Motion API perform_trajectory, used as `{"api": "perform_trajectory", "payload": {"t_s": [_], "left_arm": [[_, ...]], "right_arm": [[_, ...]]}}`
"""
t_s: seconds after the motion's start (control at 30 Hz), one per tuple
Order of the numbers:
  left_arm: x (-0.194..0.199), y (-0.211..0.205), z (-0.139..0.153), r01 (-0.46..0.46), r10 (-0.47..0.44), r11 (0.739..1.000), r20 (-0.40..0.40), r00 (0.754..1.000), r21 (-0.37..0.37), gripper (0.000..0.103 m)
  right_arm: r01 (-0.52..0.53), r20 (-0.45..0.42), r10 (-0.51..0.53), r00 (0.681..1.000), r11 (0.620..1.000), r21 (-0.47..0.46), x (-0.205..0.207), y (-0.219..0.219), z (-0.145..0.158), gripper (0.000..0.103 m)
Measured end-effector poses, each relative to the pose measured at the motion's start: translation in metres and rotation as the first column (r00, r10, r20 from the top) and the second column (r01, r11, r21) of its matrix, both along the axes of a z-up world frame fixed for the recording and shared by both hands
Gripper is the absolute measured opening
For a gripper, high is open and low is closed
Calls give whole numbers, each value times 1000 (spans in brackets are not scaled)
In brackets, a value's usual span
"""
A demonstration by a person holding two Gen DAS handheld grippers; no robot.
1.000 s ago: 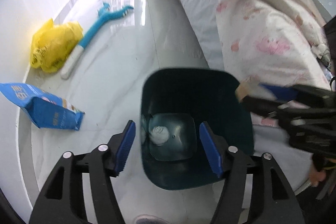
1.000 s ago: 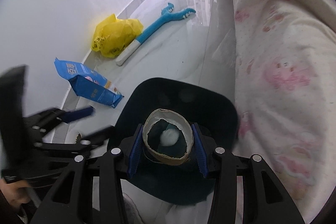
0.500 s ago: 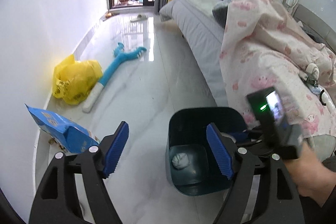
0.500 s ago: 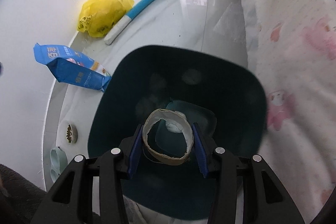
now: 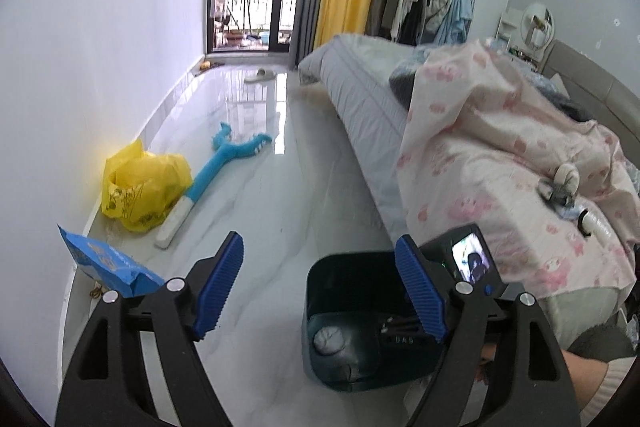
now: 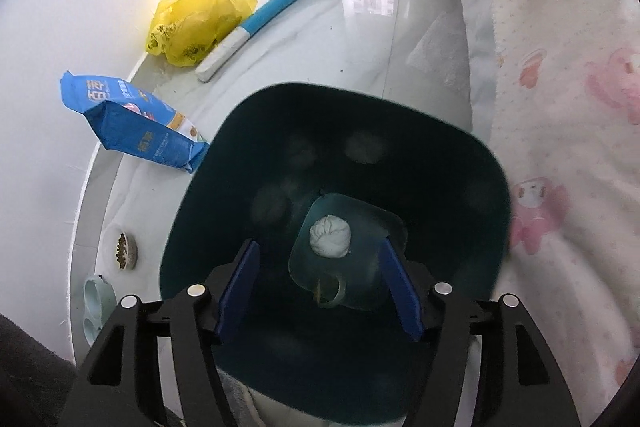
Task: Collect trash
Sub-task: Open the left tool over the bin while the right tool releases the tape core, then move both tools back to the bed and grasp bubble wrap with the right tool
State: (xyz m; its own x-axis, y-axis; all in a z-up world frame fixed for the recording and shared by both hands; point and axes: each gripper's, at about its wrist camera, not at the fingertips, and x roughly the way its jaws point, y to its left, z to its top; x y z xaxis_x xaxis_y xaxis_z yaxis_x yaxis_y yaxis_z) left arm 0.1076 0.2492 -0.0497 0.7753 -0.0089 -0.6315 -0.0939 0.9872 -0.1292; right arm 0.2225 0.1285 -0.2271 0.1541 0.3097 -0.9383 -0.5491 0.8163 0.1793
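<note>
Blue-padded and spread wide with nothing between its pads, the right claw [image 6: 320, 289] is hanging over the mouth of the dark teal bin [image 6: 452, 147]. Inside the bin, a white paper wad [image 6: 331, 236] is lying on the bottom, and a cardboard ring [image 6: 331, 291] is lying just beside it toward 6 o'clock, between the two pads as the camera sees it. At 9 o'clock from the bin, a blue snack bag [image 6: 132, 121] is lying on the glossy floor [image 6: 352, 39] near the wall. Farther out at 11 o'clock, a yellow plastic bag [image 6: 198, 21] is sitting against the wall, touching the white end of a blue toy [image 6: 288, 1]. A bowl of kibble [image 6: 124, 250] is standing at 9 o'clock by the wall. A pink-patterned blanket [image 6: 560, 75] is hanging down at 3 o'clock.

The left claw [image 5: 320, 289] is also gaping open and empty, held above the floor. In its view, the bin [image 5: 344, 279] is standing at 5 o'clock beside the bed [image 5: 360, 91], with the wad [image 5: 328, 338] showing inside it, and the right claw's body with its small screen [image 5: 474, 261] is reaching into the bin from 3 o'clock. The snack bag [image 5: 104, 263] is at 9 o'clock, with the yellow bag [image 5: 142, 189] and toy [image 5: 212, 173] beyond it.
</note>
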Motion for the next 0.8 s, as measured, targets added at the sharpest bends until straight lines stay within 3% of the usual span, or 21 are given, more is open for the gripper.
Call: {"api": "perform_trajectory", "payload": {"t_s": [0.27, 0.5, 0.8], "left_arm": [[2, -30, 18, 42, -45, 997, 56, 997, 62, 84], [5, -59, 38, 83, -89, 995, 123, 988, 54, 88], [15, -101, 50, 132, -138, 990, 155, 978, 47, 90]], "right_arm": [[10, 74, -17, 997, 995, 99, -7, -28, 47, 75], [-17, 181, -16, 983, 984, 175, -16, -64, 93, 79], [-22, 316, -50, 947, 975, 221, -22, -121, 147, 80]]}}
